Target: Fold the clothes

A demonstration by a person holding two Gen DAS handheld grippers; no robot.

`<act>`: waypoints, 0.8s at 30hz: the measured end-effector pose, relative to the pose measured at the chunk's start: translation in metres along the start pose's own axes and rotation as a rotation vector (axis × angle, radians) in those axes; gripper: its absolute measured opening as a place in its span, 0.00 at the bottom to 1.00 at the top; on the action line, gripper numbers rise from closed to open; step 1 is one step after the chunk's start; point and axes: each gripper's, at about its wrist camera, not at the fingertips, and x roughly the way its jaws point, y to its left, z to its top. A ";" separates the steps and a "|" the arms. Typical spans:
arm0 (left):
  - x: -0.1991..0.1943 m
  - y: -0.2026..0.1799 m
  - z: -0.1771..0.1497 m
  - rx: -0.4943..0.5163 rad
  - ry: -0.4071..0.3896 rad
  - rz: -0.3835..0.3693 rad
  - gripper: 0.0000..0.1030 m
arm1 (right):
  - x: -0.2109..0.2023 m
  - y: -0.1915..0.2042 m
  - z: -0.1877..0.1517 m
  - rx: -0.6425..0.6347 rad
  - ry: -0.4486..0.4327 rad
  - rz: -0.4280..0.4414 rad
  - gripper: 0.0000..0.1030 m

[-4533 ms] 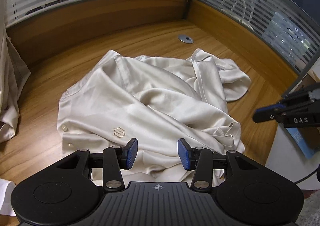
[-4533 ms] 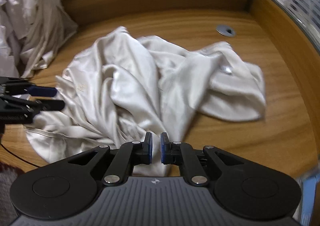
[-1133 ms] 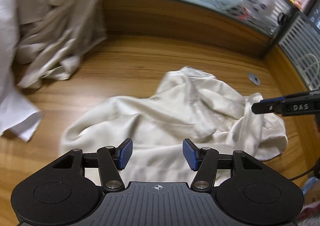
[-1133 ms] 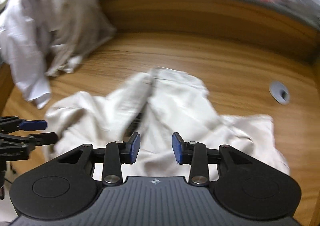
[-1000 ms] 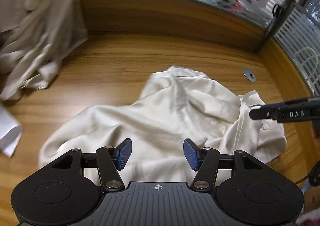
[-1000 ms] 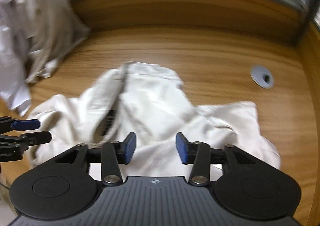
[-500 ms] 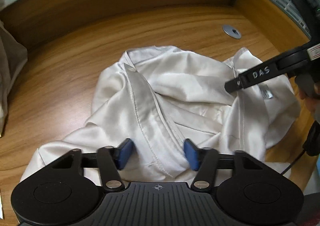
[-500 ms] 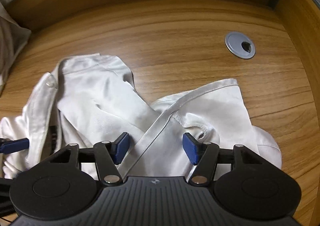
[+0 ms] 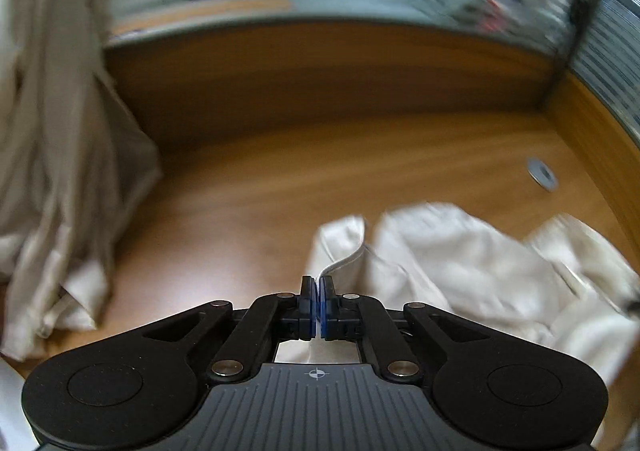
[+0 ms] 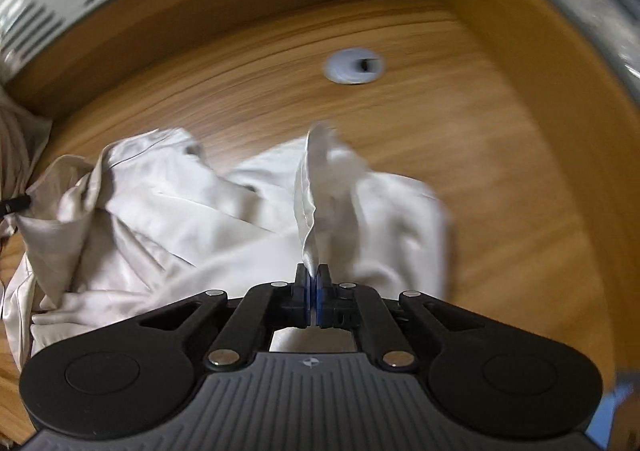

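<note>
A cream satin shirt [image 9: 472,267] lies crumpled on the wooden desk [image 9: 320,179], to the right in the left wrist view. My left gripper [image 9: 319,288] is shut on a hem strip of the shirt, which rises from between the pads. In the right wrist view the shirt [image 10: 180,219] spreads across the left and centre. My right gripper [image 10: 313,276] is shut on another edge of the shirt, and a band of cloth stands up from the pads. The left gripper's tip [image 10: 16,204] shows at the far left, against the shirt. Both views are motion-blurred.
More pale garments [image 9: 60,155] hang in a pile at the desk's left. A round grey cable grommet [image 10: 354,66] sits in the desk toward the back right. Wooden partition walls [image 9: 320,67] with striped glass above close the back and right sides.
Both grippers were open over the shirt half a second ago; both have closed on its edges. Both views have swung, with the shirt lifting at the gripped points.
</note>
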 end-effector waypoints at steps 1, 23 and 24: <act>0.002 0.007 0.008 -0.016 -0.009 0.019 0.04 | -0.007 -0.008 -0.006 0.024 -0.009 -0.012 0.03; -0.010 -0.046 0.004 0.111 0.004 -0.195 0.38 | -0.031 -0.020 -0.050 -0.166 -0.078 0.036 0.19; -0.010 -0.052 -0.002 0.121 0.013 -0.207 0.40 | -0.025 -0.011 -0.044 -0.209 -0.074 0.058 0.20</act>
